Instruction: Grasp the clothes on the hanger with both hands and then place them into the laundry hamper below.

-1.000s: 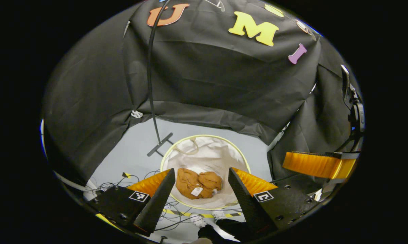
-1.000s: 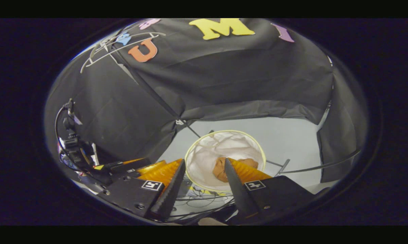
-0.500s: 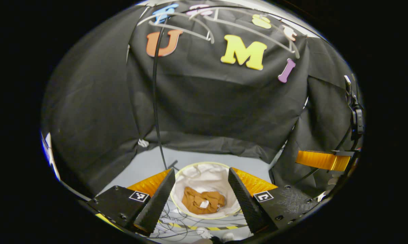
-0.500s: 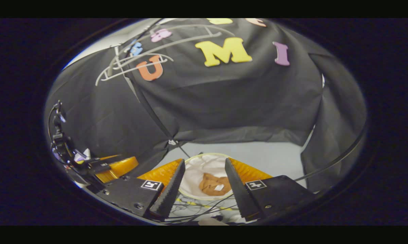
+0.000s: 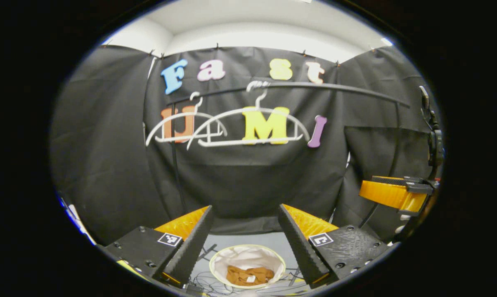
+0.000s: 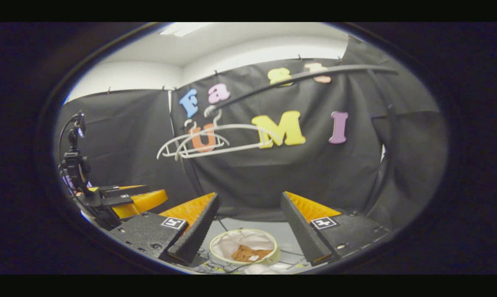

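With the brown clothes lying in the white hamper far below and both hangers bare, the left gripper and right gripper are hanging wide apart, best kept clear of the rail.

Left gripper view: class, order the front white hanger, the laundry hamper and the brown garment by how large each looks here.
1. Front white hanger, widest.
2. Laundry hamper, though it lies far below the camera, so true size is unsure.
3. Brown garment, inside the hamper.
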`<state>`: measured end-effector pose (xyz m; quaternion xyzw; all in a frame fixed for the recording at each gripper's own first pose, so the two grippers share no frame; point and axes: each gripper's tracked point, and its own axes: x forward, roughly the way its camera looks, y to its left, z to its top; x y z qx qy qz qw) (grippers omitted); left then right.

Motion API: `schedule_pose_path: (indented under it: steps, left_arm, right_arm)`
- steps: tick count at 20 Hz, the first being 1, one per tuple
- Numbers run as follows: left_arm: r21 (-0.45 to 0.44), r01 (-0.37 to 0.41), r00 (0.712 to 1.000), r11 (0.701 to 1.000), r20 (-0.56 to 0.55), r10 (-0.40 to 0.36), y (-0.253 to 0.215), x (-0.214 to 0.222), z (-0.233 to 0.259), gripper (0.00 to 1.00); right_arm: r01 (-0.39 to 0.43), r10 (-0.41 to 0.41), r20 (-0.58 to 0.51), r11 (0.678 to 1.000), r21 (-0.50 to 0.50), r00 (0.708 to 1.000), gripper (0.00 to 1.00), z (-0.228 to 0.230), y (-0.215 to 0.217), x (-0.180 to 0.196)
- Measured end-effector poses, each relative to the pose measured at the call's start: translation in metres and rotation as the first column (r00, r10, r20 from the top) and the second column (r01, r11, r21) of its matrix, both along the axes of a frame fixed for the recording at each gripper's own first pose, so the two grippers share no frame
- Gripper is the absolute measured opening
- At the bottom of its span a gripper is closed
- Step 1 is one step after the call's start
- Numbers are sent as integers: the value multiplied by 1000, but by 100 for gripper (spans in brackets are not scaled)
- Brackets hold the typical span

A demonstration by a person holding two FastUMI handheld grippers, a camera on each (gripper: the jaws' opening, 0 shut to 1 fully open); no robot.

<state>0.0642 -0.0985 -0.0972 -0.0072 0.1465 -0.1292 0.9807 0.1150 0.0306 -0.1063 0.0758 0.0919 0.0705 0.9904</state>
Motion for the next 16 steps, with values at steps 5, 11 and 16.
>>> schedule_pose_path:
  steps: [5, 11, 16]
  left_arm:
    - [-33, -59, 990, 998, 128, 63, -8, -51, 85, 93]
    - [38, -171, 965, 984, 210, 160, 12, -135, 124, 96]
    - [42, -199, 960, 979, 208, 186, 15, -186, 124, 99]
  right_arm:
    - [9, -9, 170, 1000, 5, 985, 99, 60, -22, -78]
    - [78, -73, 266, 997, -9, 961, 98, 90, -53, -125]
    - [114, -97, 248, 992, -52, 964, 98, 84, -71, -156]
